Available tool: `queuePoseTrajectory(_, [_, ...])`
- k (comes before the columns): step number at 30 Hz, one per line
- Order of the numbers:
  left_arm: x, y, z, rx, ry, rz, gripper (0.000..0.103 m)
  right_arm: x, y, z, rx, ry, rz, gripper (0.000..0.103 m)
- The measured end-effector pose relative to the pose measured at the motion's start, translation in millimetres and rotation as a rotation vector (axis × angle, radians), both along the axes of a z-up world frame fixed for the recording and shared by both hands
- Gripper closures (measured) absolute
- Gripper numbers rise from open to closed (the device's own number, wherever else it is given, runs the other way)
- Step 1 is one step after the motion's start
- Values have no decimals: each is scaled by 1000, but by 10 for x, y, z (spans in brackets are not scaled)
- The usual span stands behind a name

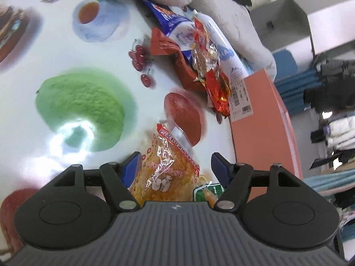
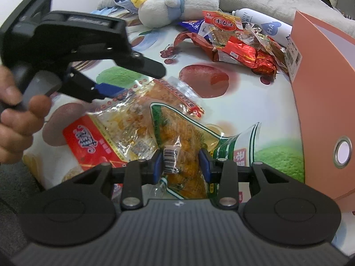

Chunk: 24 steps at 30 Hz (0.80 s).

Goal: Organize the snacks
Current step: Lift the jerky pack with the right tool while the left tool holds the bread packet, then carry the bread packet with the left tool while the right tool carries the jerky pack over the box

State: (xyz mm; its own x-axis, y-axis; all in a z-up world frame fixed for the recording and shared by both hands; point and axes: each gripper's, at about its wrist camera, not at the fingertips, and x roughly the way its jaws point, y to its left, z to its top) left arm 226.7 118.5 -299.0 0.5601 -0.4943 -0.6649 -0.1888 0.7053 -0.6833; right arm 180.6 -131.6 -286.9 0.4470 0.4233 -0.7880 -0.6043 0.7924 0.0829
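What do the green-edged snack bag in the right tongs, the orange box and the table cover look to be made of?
Green-edged snack bag: thin clear plastic film, glossy; it crinkles and glints.
Orange box: probably matte cardboard or board; flat, crisp edges, stuck-on barcode label.
Table cover: likely glossy vinyl or oilcloth; printed fruit, bright glare patch.
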Motion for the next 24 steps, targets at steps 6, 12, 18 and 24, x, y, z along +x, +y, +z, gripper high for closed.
queuePoseTrajectory(6, [202, -283, 96, 150, 23, -140, 30, -9, -10, -11, 5, -2, 6, 65])
queuePoseTrajectory(12, [271, -531, 149, 306, 24, -280, 30, -6, -8, -18, 1, -4, 15, 64])
queuePoseTrajectory(18, [297, -734, 169, 446, 23, -375, 31, -12, 16, -12, -17, -11, 29, 64])
queuePoseTrajectory(24, [237, -812, 180, 518, 5, -362, 55, -76, 86, 40, -90, -24, 44, 65])
